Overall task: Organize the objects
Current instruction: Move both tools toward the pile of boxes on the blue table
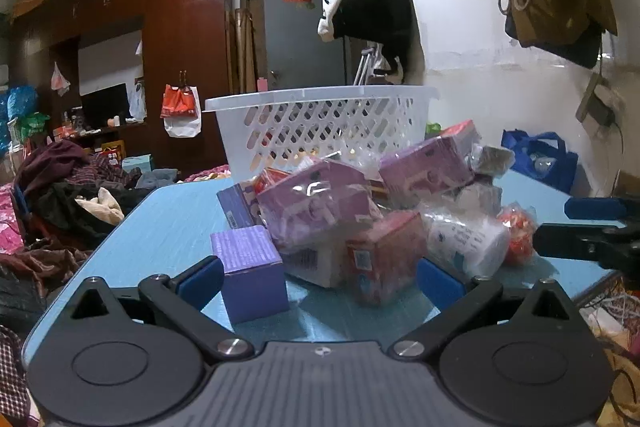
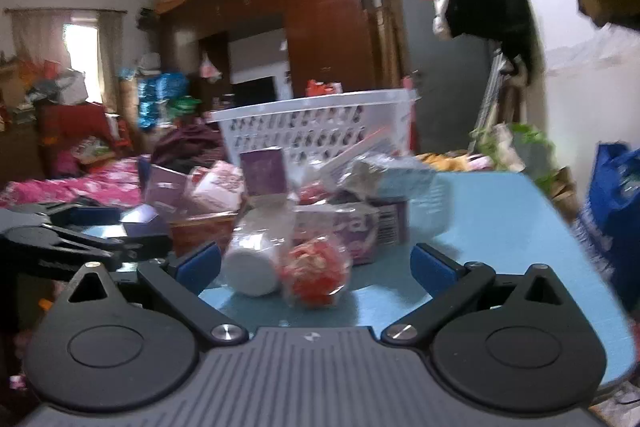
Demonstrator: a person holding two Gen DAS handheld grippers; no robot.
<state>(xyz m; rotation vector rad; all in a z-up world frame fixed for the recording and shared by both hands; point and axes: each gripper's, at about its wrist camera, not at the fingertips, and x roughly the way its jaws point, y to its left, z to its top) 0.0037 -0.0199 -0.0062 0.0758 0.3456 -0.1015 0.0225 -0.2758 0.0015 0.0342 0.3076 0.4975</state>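
A heap of small packaged goods lies on a blue table (image 1: 160,227) in front of a white slotted basket (image 1: 320,123). In the left wrist view my left gripper (image 1: 320,281) stands open near the table's front edge, with a purple box (image 1: 250,273) by its left pad and a pink-red box (image 1: 384,255) between the pads, untouched. In the right wrist view my right gripper (image 2: 316,263) is open too, with a white jar (image 2: 256,259) and a red-filled clear packet (image 2: 316,269) lying between its pads. The basket (image 2: 316,131) stands behind the heap there.
The right gripper's black arm and blue pad (image 1: 596,227) reach in from the right in the left wrist view. A bed piled with clothes (image 1: 60,195) lies left of the table. A blue bag (image 1: 540,159) sits at the right; a brown wardrobe (image 1: 168,47) stands behind.
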